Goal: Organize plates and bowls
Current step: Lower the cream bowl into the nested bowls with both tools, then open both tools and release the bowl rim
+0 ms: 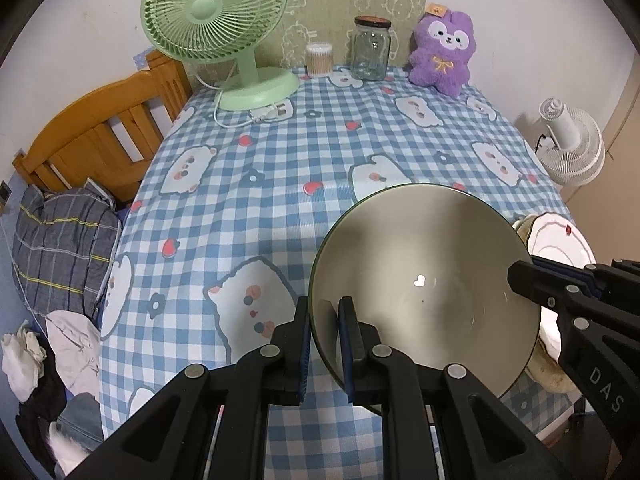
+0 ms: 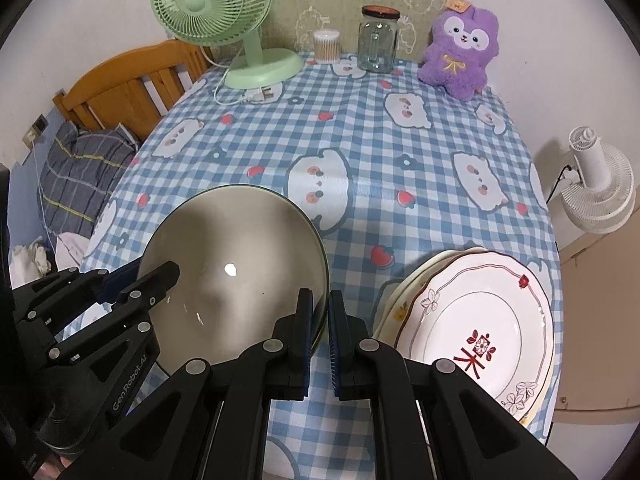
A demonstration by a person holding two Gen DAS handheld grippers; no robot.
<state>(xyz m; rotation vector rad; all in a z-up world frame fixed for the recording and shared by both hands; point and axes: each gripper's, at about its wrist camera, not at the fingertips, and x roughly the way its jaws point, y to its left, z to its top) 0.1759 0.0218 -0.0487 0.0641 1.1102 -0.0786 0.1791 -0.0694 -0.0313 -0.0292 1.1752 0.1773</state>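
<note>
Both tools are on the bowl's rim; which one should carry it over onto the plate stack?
Right, probably. The right tool grips the bowl on the rim nearest the plate stack; the left tool holds the far rim.

Middle of the checked tablecloth [image 2: 360, 152] lies open, wide passage from near edge toward the wall. Far edge blocked by green fan [image 2: 224, 20], cotton-swab tub [image 2: 327, 44], glass jar [image 2: 378, 40], purple plush [image 2: 464, 52]. Near side crowded: grey bowl [image 2: 236, 276] left, plate stack [image 2: 476, 332] just beside it, narrow gap between.
</note>
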